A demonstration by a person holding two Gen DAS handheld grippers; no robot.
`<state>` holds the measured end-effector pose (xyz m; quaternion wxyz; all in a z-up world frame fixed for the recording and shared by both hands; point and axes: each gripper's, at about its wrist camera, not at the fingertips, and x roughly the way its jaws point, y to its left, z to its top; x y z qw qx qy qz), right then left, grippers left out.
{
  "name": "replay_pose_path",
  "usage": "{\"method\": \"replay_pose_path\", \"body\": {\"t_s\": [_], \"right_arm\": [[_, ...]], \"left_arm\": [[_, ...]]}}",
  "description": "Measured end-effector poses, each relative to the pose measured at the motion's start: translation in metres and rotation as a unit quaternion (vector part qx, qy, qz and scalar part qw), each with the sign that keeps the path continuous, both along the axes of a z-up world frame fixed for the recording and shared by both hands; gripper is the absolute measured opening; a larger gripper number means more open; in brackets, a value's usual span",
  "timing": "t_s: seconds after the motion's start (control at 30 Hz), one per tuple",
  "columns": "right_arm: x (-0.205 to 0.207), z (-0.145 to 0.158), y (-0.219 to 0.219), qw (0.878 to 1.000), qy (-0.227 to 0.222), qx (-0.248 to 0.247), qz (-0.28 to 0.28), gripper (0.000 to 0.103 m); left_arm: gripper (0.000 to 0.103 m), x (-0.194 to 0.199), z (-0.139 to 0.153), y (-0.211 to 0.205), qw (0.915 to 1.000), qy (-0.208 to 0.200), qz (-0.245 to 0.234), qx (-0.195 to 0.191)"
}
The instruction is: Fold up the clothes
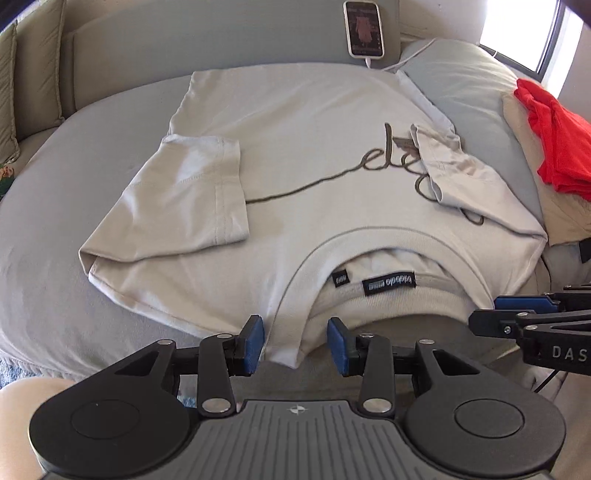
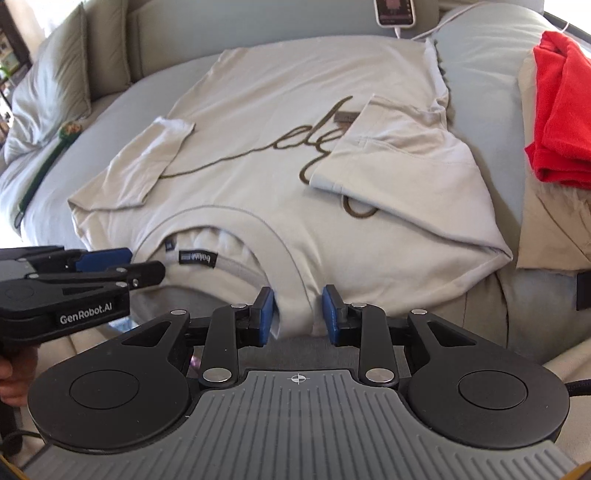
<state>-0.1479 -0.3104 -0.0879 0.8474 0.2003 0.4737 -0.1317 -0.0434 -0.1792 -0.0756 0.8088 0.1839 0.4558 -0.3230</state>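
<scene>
The beige T-shirt [image 1: 295,173] lies flat on the grey bed [image 1: 44,206], filling the centre of both views, both sleeves already turned in over the chest. Its long axis runs from the collar [image 1: 369,243] at the bottom centre of the frame to the hem near the top — collar toward me, hem toward the phone [image 1: 364,27] propped at the top edge.

Step in hand: gripping the shoulder line for the lengthwise fold. My left gripper [image 1: 295,341] straddles the shoulder edge left of the collar; its fingers stand partly open, cloth between them, and I cannot confirm that the pads press on it. My right gripper [image 2: 298,314] straddles the shoulder edge right of the collar — fingers also partly open, a pinch of fabric bunched between them, contact uncertain.

Next move, as I judge it: close both sets of fingers firmly, lift evenly, carry the collar toward the hem. Uneven lift would skew the fold.

A red garment [image 2: 561,110] lies at the right edge of the frame.
</scene>
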Motion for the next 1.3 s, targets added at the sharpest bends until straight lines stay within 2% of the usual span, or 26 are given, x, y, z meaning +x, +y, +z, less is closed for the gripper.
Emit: {"method": "replay_pose_path", "body": {"t_s": [0.1,0.13,0.17,0.27,0.37,0.5,0.67,0.73,0.8,0.9,1.0,1.1,1.23,1.3], "right_arm": [[-0.012,-0.002,-0.007,0.995,0.031,0.090,-0.005,0.033],[-0.018,-0.001,-0.009,0.992,0.024,0.121,-0.009,0.033],[-0.023,0.003,-0.010,0.991,0.016,0.129,-0.012,0.034],[-0.032,0.026,-0.010,0.993,-0.016,0.112,-0.020,0.043],[-0.034,0.057,-0.013,0.994,-0.056,0.089,-0.023,0.044],[-0.032,0.103,-0.022,0.992,-0.105,0.061,-0.018,0.055],[-0.025,0.162,-0.043,0.986,-0.163,0.030,-0.023,0.057],[-0.020,0.182,-0.051,0.982,-0.186,0.016,-0.024,0.062],[-0.011,0.198,-0.059,0.978,-0.205,-0.001,-0.028,0.074],[0.011,0.211,-0.074,0.975,-0.216,-0.019,-0.037,0.074],[0.042,0.211,-0.097,0.976,-0.214,-0.009,-0.047,0.074],[0.080,0.198,-0.122,0.979,-0.194,0.002,-0.064,0.074],[0.132,0.166,-0.158,0.983,-0.151,0.022,-0.098,0.074],[0.158,0.146,-0.179,0.984,-0.127,0.030,-0.117,0.074]], "left_arm": [[0.035,-0.008,0.010,0.010,0.9998,0.013,-0.015,-0.005],[0.036,-0.010,0.015,0.013,0.9996,0.016,-0.020,-0.015],[0.036,-0.013,0.020,0.017,0.9992,0.019,-0.025,-0.024],[0.038,-0.012,0.040,0.025,0.9989,0.000,-0.017,-0.043],[0.038,-0.002,0.068,0.031,0.9973,-0.022,-0.006,-0.070],[0.038,0.014,0.111,0.037,0.9927,-0.060,0.001,-0.104],[0.042,0.038,0.165,0.035,0.9808,-0.138,0.003,-0.138],[0.043,0.050,0.180,0.034,0.9743,-0.166,0.012,-0.152],[0.043,0.062,0.189,0.030,0.9693,-0.186,0.019,-0.159],[0.047,0.090,0.191,0.015,0.9660,-0.208,0.015,-0.153],[0.048,0.126,0.179,-0.003,0.9687,-0.209,0.013,-0.133],[0.048,0.169,0.157,-0.019,0.9779,-0.164,0.023,-0.127],[0.048,0.229,0.120,-0.036,0.9866,-0.096,0.053,-0.121],[0.048,0.253,0.100,-0.047,0.9886,-0.092,0.062,-0.103]]}}
